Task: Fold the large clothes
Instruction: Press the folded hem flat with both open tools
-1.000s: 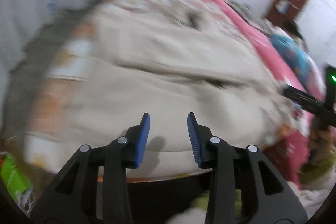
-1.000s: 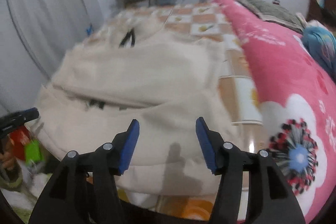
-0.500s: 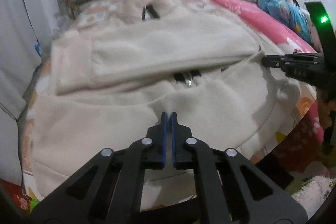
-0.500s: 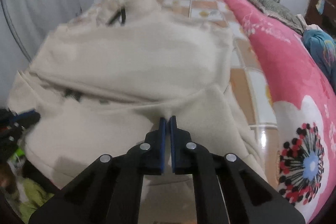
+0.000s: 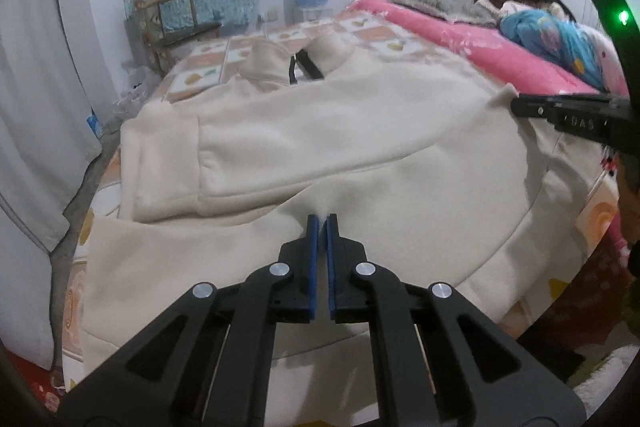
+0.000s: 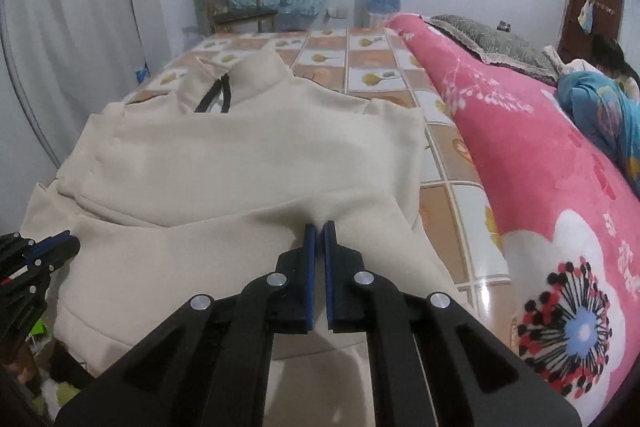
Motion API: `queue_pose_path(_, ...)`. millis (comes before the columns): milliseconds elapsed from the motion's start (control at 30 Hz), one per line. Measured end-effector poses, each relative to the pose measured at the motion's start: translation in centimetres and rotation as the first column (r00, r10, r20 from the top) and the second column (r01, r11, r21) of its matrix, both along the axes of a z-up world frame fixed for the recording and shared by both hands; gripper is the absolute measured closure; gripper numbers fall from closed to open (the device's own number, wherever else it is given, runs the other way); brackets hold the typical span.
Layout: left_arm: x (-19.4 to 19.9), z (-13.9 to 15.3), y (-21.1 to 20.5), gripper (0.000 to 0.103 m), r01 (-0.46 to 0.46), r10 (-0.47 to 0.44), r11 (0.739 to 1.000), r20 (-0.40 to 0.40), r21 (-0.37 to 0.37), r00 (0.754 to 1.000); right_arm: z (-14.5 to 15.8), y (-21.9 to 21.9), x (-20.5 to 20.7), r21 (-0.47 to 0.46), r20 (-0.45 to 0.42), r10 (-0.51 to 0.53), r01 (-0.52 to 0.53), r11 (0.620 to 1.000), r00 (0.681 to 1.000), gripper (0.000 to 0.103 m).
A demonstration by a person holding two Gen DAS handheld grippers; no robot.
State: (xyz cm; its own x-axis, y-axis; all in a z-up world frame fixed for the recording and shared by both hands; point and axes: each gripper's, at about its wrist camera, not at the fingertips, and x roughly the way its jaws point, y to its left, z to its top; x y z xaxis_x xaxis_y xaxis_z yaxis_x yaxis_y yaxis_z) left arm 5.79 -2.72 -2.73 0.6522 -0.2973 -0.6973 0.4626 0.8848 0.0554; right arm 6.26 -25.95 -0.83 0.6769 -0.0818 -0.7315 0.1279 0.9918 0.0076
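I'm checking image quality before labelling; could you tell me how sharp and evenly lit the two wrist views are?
Left wrist: fisheye bends the room edges, the cream jacket is slightly soft, and the green LED on the right gripper flares. Right wrist: crisper, a glossy highlight on the tiled bed sheet, and dark corners ringing the frame.

Pink quilt (image 6: 532, 163) just right of sweater (image 6: 256, 163)

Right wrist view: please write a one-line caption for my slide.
Right tongs pinch a cream jacket spread on the tiled bed sheet beside a pink blanket.
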Motion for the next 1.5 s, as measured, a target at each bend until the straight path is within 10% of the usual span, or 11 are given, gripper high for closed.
queue_pose_path(300,0.1,-1.4,-0.5,0.095,-0.022,0.022,0.999,0.01,0.037,1.0,-0.1,-0.7,-0.6,0.003,0.018,-0.021,0.021,1.0,1.0,0.084)
queue_pose_path(500,0.0,-1.5,-0.6,0.095,-0.032,0.031,0.999,0.015,0.039,0.999,1.8,2.1,-2.2,0.142,0.09,0.187,-0.198,0.97,0.978,0.084)
queue_pose_path(933,-0.4,-0.4,2.2,0.094,-0.074,0.074,0.995,-0.007,-0.062,0.997,-4.0,7.7,-0.1,0.125,-0.064,0.354,-0.344,0.931,0.933,0.084)
queue_pose_path(1233,0.9,-1.2,15.0,0.1,-0.425,0.422,0.903,-0.051,-0.063,0.905,-4.1,7.3,-0.2,0.138,-0.058,0.354,-0.344,0.929,0.933,0.084)
queue_pose_path(1333,0.8,-1.4,16.4,0.101,-0.428,0.42,0.895,-0.088,-0.123,0.903,-4.1,7.2,0.0,0.153,-0.056,0.353,-0.341,0.928,0.934,0.084)
queue_pose_path(1500,0.6,-1.5,14.3,0.101,-0.422,0.422,0.906,-0.017,-0.016,0.906,-2.5,5.4,-0.3,0.096,-0.035,0.29,-0.286,0.953,0.956,0.084)
